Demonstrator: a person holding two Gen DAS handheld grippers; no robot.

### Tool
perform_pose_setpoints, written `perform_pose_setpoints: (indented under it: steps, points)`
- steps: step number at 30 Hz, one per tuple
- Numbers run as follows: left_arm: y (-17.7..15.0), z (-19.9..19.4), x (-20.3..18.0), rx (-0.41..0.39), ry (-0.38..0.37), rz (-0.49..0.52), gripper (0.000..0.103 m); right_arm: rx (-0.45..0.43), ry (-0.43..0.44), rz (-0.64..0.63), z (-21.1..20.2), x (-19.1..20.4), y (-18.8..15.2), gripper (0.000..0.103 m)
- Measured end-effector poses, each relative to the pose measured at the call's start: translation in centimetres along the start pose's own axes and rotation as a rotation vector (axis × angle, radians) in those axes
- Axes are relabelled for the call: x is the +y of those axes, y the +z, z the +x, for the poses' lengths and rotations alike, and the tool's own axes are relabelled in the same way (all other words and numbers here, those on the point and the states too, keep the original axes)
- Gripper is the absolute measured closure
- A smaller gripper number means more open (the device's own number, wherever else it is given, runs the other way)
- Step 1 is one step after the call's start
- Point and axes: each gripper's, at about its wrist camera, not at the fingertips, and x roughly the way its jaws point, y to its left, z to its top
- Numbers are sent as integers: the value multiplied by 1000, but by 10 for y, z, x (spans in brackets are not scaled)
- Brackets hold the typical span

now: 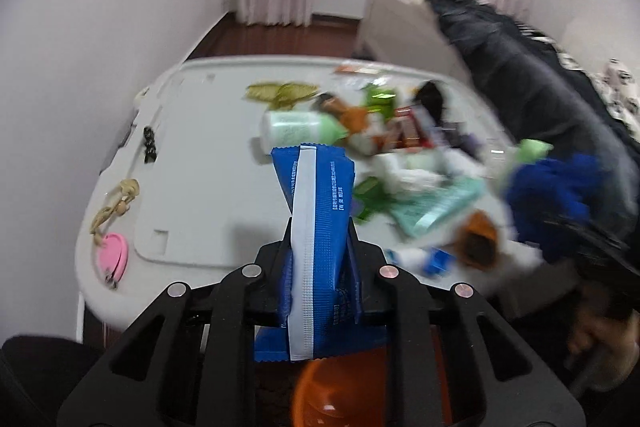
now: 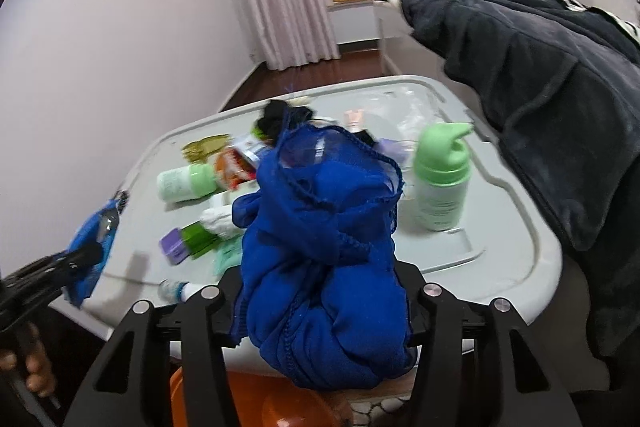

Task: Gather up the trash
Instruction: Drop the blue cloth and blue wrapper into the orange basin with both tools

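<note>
Left edge of worktop (image 1: 192, 227): a pink heart-shaped tag (image 1: 113, 256) on a beige cord (image 1: 116, 203) lies near the rim, with a small black clip (image 1: 149, 145) further back.
Left claw (image 1: 320, 247): clamped on a blue wrapper (image 1: 320, 227), which stands upright between the fingers, its white seam strip facing the camera; the claw is above the near edge of the worktop.
Below the claws: an orange bin (image 1: 332, 391) shows under the wrapper, in front of the worktop.
Middle of worktop: a white bottle with a green cap (image 1: 300, 129) lies on its side, beside a yellow-green wrapper (image 1: 280, 93) and a blurred heap of red, green and mint packets (image 1: 400, 155).
Right claw (image 2: 324, 291): closed on a bundle of blue cloth (image 2: 320, 247) that fills the gap between the fingers, above the near edge.
Right of worktop: a white pump bottle with a green top (image 2: 440, 175) stands upright, just beside the cloth.
Far right: a dark jacket (image 2: 540, 87) hangs over the worktop edge.
</note>
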Motion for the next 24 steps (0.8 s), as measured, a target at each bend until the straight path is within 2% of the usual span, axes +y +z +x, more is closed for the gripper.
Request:
perform_pose_setpoints:
  steps: [3, 6, 8, 11, 14, 16, 17, 18, 19, 21, 24]
  points:
    - [-23, -37, -21, 17, -59, 100, 82, 16, 70, -9, -18, 7, -7, 51]
    - [-52, -54, -34, 74, -100, 183, 82, 86, 106, -70, -36, 21, -26, 51]
    - [-74, -53, -38, 155, -146, 200, 82, 173, 122, -112, -41, 29, -41, 50]
    - [-93, -45, -43, 230, -156, 238, 82, 315, 156, -143, -39, 37, -63, 50]
    - [-98, -32, -41, 289, -166, 224, 81, 396, 148, -204, -35, 46, -81, 49]
    - [-99, -16, -36, 367, -195, 204, 77, 437, 143, -236, -28, 52, -91, 38]
    - [-105, -11, -33, 397, -190, 192, 62, 460, 129, -249, -23, 53, -95, 31]
    - [-108, -3, -31, 440, -191, 182, 46, 467, 105, -252, -19, 52, -98, 28]
    - [-112, 2, -29, 461, -186, 170, 41, 467, 98, -253, -18, 50, -100, 28]
    - [-117, 10, -23, 502, -190, 133, 40, 452, 89, -240, -16, 46, -98, 28]
    - [-117, 12, -16, 511, -204, 100, 36, 395, 78, -208, -17, 37, -78, 28]
